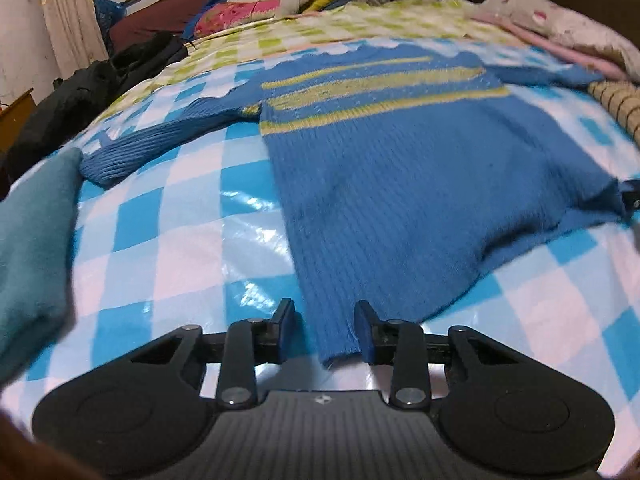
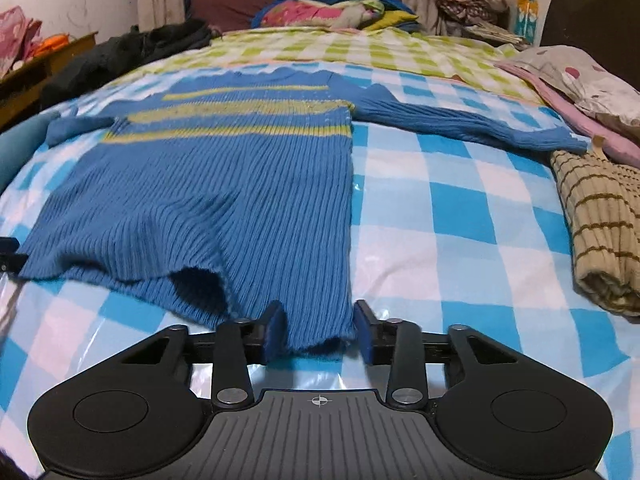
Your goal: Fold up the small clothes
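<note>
A blue ribbed sweater [image 1: 400, 168] with yellow-green chest stripes lies spread flat on the checked bed cover, sleeves out to both sides. My left gripper [image 1: 324, 330] sits low at the near left corner of its hem; the corner lies between the blue pads, with a gap showing beside the left pad, so the jaws stand open. My right gripper [image 2: 318, 328] is at the near right hem corner of the sweater [image 2: 224, 200]. That cloth fills most of the space between its pads without being pinched. The hem bulges up in a small arch between the two corners.
A folded beige striped garment [image 2: 600, 232] lies to the right, and a teal cloth [image 1: 32, 240] to the left. Dark clothes [image 1: 100, 92] are heaped at the far left edge, with pink-and-white bedding [image 2: 580, 80] at the far right. Pillows and piled fabrics [image 2: 340, 12] line the headboard.
</note>
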Demonstrator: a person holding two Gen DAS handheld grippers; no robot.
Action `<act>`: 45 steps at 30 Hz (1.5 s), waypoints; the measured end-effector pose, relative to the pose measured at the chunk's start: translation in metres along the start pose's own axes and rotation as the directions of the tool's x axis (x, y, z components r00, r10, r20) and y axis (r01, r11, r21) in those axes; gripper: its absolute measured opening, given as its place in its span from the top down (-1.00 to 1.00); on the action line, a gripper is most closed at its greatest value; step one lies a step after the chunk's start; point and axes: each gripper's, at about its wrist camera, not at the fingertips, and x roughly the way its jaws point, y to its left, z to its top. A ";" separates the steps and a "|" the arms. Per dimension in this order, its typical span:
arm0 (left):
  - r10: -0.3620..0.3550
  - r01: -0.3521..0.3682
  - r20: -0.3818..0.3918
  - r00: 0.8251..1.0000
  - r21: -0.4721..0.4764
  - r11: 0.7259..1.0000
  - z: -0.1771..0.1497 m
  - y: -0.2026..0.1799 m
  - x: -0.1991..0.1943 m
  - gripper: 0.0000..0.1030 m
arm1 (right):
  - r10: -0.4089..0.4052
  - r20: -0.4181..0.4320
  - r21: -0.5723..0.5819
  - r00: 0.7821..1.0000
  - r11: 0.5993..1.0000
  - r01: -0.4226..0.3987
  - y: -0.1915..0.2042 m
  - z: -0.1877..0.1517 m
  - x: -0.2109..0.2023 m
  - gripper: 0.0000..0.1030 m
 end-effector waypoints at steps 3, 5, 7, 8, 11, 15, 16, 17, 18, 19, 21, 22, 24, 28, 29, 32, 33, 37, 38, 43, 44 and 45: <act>-0.006 0.005 -0.002 1.000 -0.032 0.999 -0.005 0.005 -0.008 0.27 | 0.015 -0.023 0.011 1.000 1.000 -0.015 -0.004 -0.003 -0.008 0.38; -0.046 0.048 0.023 0.999 -0.095 0.994 -0.005 0.010 -0.015 0.27 | 0.053 -0.030 0.058 0.998 0.997 -0.051 -0.010 -0.002 -0.015 0.38; -0.057 0.065 0.066 0.996 -0.131 0.989 -0.004 0.012 -0.020 0.26 | 0.086 0.012 0.096 0.996 0.992 -0.087 -0.015 -0.001 -0.027 0.34; -0.065 0.077 0.090 0.994 -0.142 0.987 -0.002 0.012 -0.022 0.26 | 0.096 0.038 0.106 0.995 0.989 -0.099 -0.016 0.001 -0.032 0.29; -0.090 0.112 0.128 0.988 -0.176 0.978 0.001 0.013 -0.025 0.23 | 0.124 0.094 0.130 0.988 0.982 -0.136 -0.018 0.006 -0.043 0.29; -0.091 0.123 0.137 0.986 -0.244 0.962 0.005 0.019 -0.014 0.15 | 0.147 0.118 0.231 0.982 0.958 -0.171 -0.027 0.013 -0.031 0.25; -0.066 0.099 0.131 0.989 -0.269 0.958 0.007 0.021 -0.007 0.15 | 0.127 0.109 0.259 0.986 0.954 -0.151 -0.029 0.014 -0.024 0.25; -0.054 0.089 0.126 0.991 -0.285 0.954 0.007 0.022 -0.001 0.15 | 0.113 0.097 0.279 0.989 0.951 -0.136 -0.031 0.015 -0.016 0.25; -0.050 0.084 0.119 0.992 -0.297 0.951 0.007 0.024 0.006 0.15 | 0.109 0.074 0.299 0.991 0.946 -0.127 -0.032 0.015 -0.006 0.25; -0.046 0.077 0.108 0.993 -0.306 0.949 0.008 0.025 0.011 0.15 | 0.118 0.055 0.304 0.992 0.944 -0.129 -0.032 0.015 0.001 0.25; -0.046 0.073 0.096 0.994 -0.301 0.951 0.006 0.024 0.017 0.10 | 0.114 0.015 0.302 0.993 0.947 -0.113 -0.029 0.013 0.013 0.23; -0.049 0.076 0.099 0.994 -0.288 0.955 0.006 0.022 0.017 0.06 | 0.112 0.023 0.286 0.993 0.951 -0.114 -0.027 0.012 0.013 0.21; -0.061 0.086 0.097 0.993 -0.271 0.959 0.009 0.018 0.019 0.06 | 0.124 0.019 0.261 0.992 0.957 -0.124 -0.022 0.012 0.013 0.26; -0.099 0.109 0.058 0.993 -0.210 0.972 0.014 0.010 0.020 0.70 | 0.122 -0.005 0.203 0.992 0.972 -0.119 -0.014 0.013 0.012 0.73; -0.102 0.109 0.046 0.994 -0.192 0.975 0.014 0.009 0.018 0.72 | 0.138 -0.015 0.195 0.990 0.972 -0.132 -0.013 0.013 0.010 0.79; -0.093 0.095 0.021 0.995 -0.161 0.982 0.010 0.009 0.011 0.73 | 0.140 -0.033 0.145 0.990 0.980 -0.134 -0.007 0.011 0.000 0.82; -0.092 0.093 0.014 0.996 -0.161 0.982 0.007 0.010 0.008 0.73 | 0.145 -0.042 0.128 0.989 0.982 -0.139 -0.005 0.009 -0.005 0.82; -0.102 0.099 -0.008 0.995 -0.153 0.983 -0.005 0.010 -0.004 0.73 | 0.154 -0.077 0.096 0.985 0.985 -0.146 -0.002 -0.001 -0.019 0.83; -0.107 0.104 -0.013 0.994 -0.148 0.984 -0.007 0.009 -0.007 0.73 | 0.155 -0.082 0.094 0.984 0.985 -0.147 -0.002 -0.004 -0.023 0.83; -0.108 0.103 -0.030 0.994 -0.134 0.986 -0.023 0.004 -0.022 0.72 | 0.134 -0.120 0.070 0.984 0.990 -0.127 0.004 -0.018 -0.037 0.74; -0.104 0.099 -0.025 0.994 -0.135 0.986 -0.024 0.004 -0.025 0.72 | 0.129 -0.120 0.066 0.984 0.990 -0.122 0.004 -0.018 -0.038 0.70; -0.099 0.095 -0.016 0.995 -0.145 0.985 -0.024 0.004 -0.029 0.72 | 0.119 -0.116 0.069 0.986 0.991 -0.111 0.004 -0.017 -0.040 0.70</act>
